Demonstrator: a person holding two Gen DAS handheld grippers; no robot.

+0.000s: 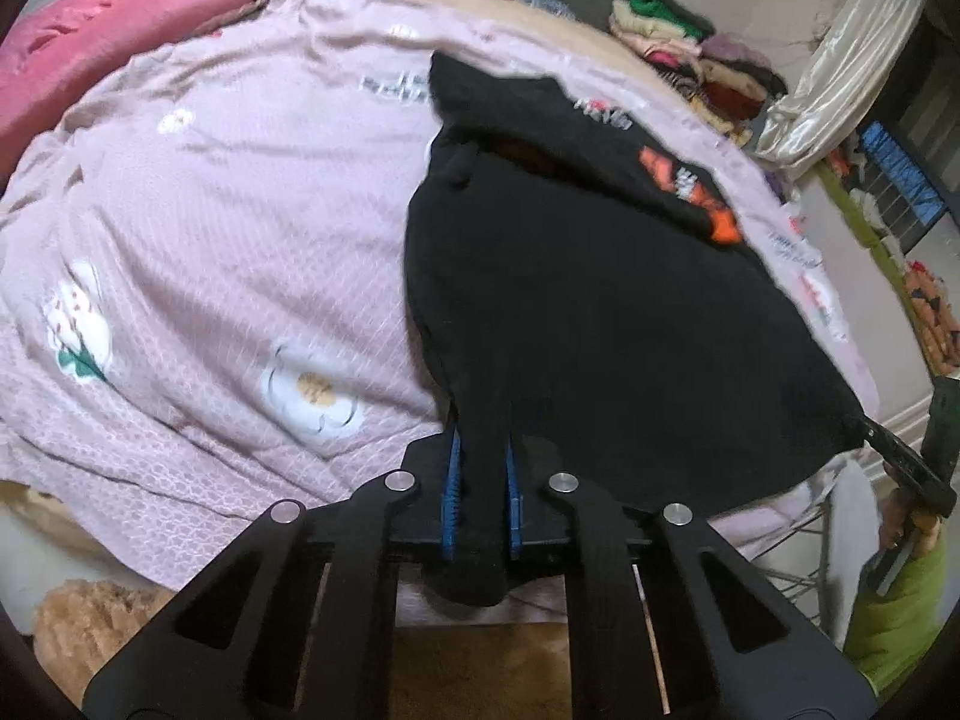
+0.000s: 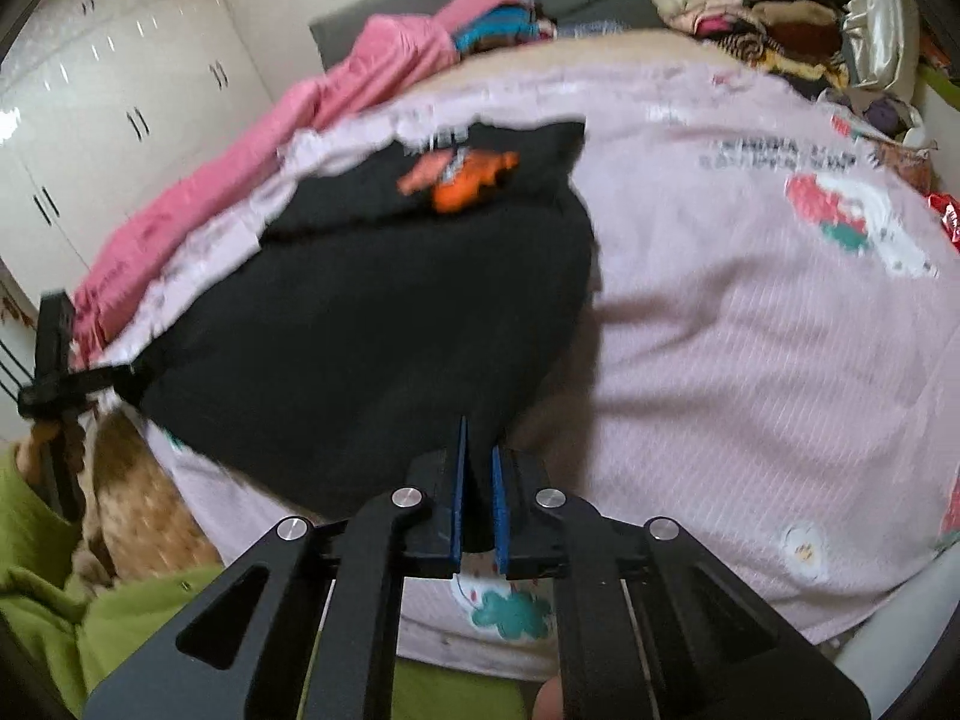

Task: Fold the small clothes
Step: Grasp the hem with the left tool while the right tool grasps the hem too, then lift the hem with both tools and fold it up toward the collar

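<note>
Both wrist cameras look steeply down, close, sharing the black garment (image 1: 600, 312)

The black garment (image 1: 600, 300) you hold is soft, matt cloth with an orange print. Under it, the bed's lilac bedspread (image 1: 228, 228) is woven cloth with a fine raised pattern, also matt. Your left hand-held gripper (image 1: 483, 480) is matt black plastic with bright metal pins and ribbed blue pads (image 1: 453, 480). The pink quilt (image 1: 120, 24) has a satin sheen; the wardrobe doors (image 2: 120, 96) are glossy white.
</note>
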